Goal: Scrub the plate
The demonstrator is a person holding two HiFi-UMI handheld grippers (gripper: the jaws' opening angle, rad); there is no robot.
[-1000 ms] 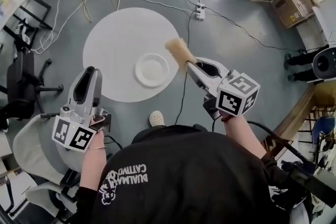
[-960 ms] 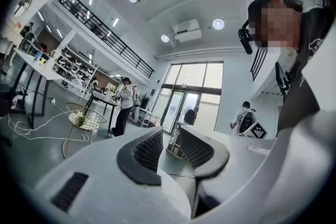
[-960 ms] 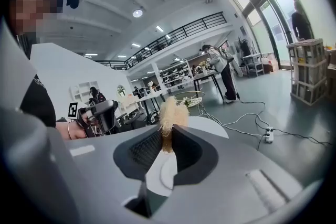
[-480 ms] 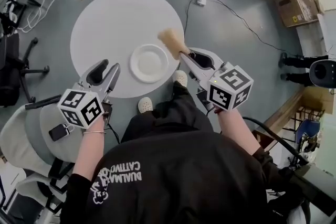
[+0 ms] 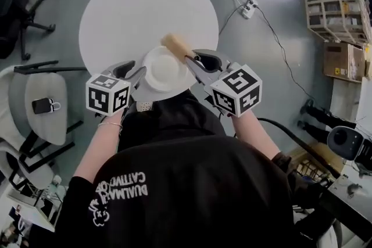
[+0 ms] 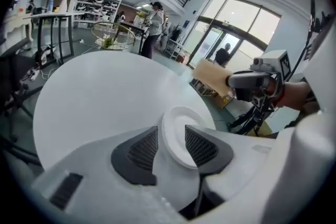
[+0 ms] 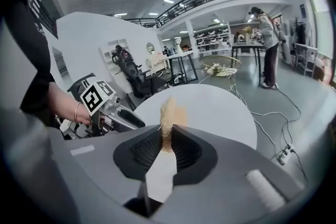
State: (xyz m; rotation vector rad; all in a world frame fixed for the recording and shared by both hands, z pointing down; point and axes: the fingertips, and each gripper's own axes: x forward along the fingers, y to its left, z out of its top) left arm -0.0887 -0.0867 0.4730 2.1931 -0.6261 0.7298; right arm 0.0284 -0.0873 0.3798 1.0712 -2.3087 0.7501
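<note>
A white plate (image 5: 164,71) sits near the front edge of the round white table (image 5: 133,3). My left gripper (image 5: 135,74) is at the plate's left rim. In the left gripper view the plate's rim (image 6: 178,131) stands between its jaws (image 6: 169,135). Those jaws opened wide and have just been closing a little, and a gap still shows beside one pad. My right gripper (image 5: 193,61) is shut on a tan sponge (image 5: 176,45), which hangs over the plate's far right edge. The sponge (image 7: 169,113) sticks out between the right pads (image 7: 167,141).
A grey chair (image 5: 40,90) with a small black item (image 5: 43,105) stands to the left. A power strip (image 5: 249,9) and cables lie on the floor at the right. A shelf cart (image 5: 334,3) and a cardboard box (image 5: 343,61) stand further right. People stand in the background.
Both grippers have come down and in toward the plate. The left jaws have gone from narrow to wide and now straddle the plate's rim. The sponge has moved over the plate's edge.
</note>
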